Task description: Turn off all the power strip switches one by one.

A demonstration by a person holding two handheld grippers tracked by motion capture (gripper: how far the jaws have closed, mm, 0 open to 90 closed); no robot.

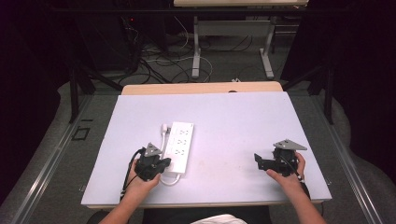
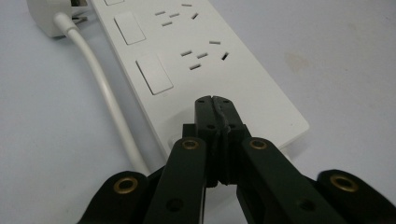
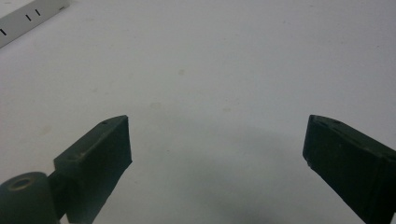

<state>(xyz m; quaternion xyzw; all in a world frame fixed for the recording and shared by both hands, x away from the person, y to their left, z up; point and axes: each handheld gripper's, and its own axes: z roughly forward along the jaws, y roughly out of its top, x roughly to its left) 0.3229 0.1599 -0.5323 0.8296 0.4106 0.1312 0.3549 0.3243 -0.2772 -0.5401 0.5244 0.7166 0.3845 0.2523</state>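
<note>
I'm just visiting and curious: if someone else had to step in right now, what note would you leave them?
Left gripper: jaws shut with nothing between them, tips over the near end of the white power strip.
Right gripper: jaws wide open, empty, over bare table well to the right of the strip.
The strip lies flat left of centre; its white cable runs along its side to the plug, which lies loose beside the far end.
Done: nothing visibly plugged in or moved.
Left: probably handling the strip or plug.
</note>
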